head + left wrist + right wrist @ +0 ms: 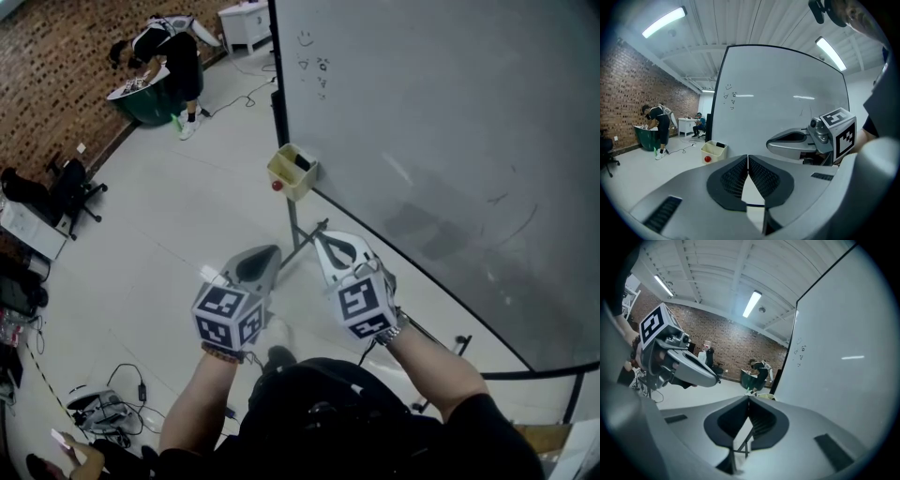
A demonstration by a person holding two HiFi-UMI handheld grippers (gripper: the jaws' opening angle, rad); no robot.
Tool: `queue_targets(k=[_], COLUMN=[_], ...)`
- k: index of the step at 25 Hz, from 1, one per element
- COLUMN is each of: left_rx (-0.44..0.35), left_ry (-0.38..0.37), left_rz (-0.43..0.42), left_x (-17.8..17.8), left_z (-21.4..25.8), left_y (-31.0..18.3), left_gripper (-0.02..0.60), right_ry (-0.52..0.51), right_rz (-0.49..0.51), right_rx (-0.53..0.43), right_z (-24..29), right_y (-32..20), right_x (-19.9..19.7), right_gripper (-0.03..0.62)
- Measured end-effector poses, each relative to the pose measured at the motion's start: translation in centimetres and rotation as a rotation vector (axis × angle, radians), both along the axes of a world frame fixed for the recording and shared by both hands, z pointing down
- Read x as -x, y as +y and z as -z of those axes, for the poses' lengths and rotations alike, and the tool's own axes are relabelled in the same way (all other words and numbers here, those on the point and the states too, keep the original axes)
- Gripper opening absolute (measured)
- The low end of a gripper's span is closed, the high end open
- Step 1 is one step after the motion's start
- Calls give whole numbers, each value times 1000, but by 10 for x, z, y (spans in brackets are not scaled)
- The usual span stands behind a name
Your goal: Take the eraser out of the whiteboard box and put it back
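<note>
Yellow whiteboard box sits at the lower left corner of the whiteboard, on the far side of both grippers. The dark eraser lies inside it. The left gripper and right gripper are side by side, both clenched on nothing.

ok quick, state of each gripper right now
left gripper: shut, nothing held
right gripper: shut, nothing held

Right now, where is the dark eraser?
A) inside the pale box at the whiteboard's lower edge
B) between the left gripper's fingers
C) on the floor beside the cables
A: the eraser lies in the box at the edge of the whiteboard; the left gripper and right gripper are shut, empty.
</note>
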State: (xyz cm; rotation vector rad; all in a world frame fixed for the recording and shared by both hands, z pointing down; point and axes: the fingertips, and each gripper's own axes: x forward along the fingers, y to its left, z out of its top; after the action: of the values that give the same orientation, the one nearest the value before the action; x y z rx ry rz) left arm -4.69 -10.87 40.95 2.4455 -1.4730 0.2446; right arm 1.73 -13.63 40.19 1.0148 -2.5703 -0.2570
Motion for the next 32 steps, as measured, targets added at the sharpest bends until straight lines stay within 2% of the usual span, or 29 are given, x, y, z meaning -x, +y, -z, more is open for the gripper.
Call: queue_targets(k=[17,32], left_rx=[-17,-34], left_ry=[-28,-45], left_rz=[12,-37], left_x=[-4,24], left_z=[14,26], left_y=[52,96], left_gripper=[6,6], right_ry=[-23,-21], right_rz=[17,-39], right_rx=[-10,-18], right_z=[12,26], right_y=[59,112], right_x=[-4,26], right_gripper=[25,23])
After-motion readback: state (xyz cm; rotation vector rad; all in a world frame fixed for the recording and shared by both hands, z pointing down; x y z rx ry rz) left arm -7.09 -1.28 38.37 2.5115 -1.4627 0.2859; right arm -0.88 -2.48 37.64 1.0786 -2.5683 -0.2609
